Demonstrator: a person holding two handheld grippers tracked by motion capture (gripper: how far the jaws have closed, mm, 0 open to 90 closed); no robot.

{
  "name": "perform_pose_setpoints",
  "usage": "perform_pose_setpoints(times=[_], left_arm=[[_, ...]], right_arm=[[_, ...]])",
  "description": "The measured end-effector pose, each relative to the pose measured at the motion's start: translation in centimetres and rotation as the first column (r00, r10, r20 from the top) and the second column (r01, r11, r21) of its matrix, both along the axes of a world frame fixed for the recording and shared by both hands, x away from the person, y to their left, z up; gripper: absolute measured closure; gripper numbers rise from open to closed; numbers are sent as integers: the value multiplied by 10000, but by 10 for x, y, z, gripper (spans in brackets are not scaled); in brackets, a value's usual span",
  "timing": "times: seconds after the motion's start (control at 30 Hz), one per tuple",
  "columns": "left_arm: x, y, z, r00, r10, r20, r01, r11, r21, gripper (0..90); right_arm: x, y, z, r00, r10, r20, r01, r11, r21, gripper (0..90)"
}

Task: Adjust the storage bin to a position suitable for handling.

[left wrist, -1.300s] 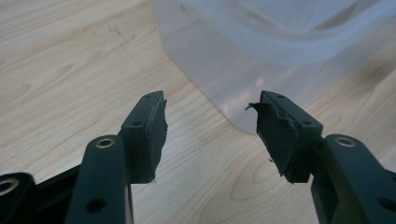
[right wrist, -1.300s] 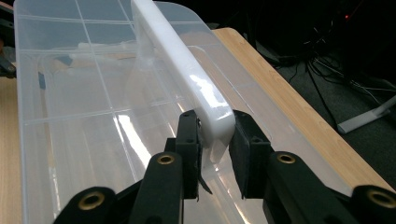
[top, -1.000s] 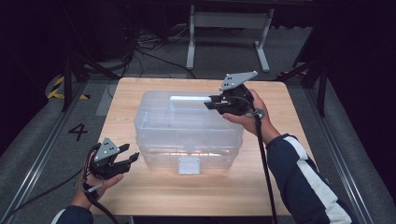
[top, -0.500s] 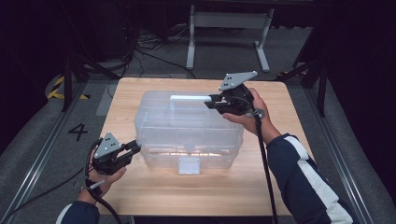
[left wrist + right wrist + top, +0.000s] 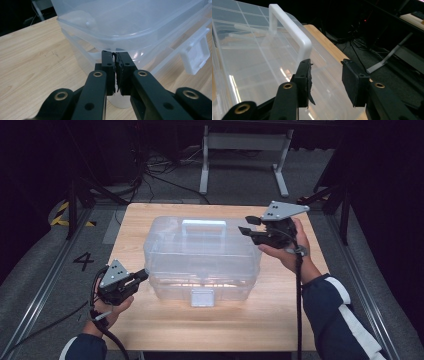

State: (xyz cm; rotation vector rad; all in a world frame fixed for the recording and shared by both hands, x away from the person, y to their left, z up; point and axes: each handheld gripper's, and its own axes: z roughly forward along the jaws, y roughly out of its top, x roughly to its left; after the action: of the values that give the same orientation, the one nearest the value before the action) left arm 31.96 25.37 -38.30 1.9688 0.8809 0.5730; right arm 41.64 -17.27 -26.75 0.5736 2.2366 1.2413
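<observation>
Standing on a grey floor (image 5: 45,270) in a dark room, a light wooden table (image 5: 280,320) carries a clear plastic storage box (image 5: 200,255) near its middle. Cables (image 5: 150,175) and a white metal stand (image 5: 245,155) lie beyond the far edge, and a number 4 mark (image 5: 83,260) sits on the floor at the left. Bare wood rings the box on all sides — widest along the near edge. The box's long axis runs left to right; its white latch (image 5: 202,296) faces the person and its handle (image 5: 203,224) lies along the lid towards the far side. The left gripper (image 5: 141,276) has its jaws pressed together, tips at the box's near left corner. The right gripper (image 5: 247,226) hovers at the box's far right corner, jaws apart — the handle's end just ahead of them.
</observation>
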Motion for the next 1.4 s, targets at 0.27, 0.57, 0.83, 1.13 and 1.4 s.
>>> perform_pose_setpoints(times=[0.27, 0.57, 0.83, 1.13, 1.4], left_arm=[[2, 0, 5, 9998, -8, 196, 7, 10000, 45, 868], [6, 1, 13, 9992, -59, 387, 64, 9999, -122, 875], [11, 0, 18, 9987, -177, 485, 184, 9997, -139, 878], [16, -5, 25, 9981, -219, 582, 226, 9997, -112, 880], [18, -5, 30, 9980, -296, 555, 293, 9996, 55, 880]], right_arm=[[-15, -48, -18, 9979, -435, 477, 406, 9974, 600, 598], [-28, -73, -45, 9976, -602, 355, 573, 9954, 765, 582], [-36, -74, -72, 9996, -292, 38, 291, 9991, 297, 571], [-40, -70, -99, 9996, -99, -252, 102, 9998, 151, 552], [-41, -58, -99, 9994, -48, 342, 26, 9979, 643, 564]])
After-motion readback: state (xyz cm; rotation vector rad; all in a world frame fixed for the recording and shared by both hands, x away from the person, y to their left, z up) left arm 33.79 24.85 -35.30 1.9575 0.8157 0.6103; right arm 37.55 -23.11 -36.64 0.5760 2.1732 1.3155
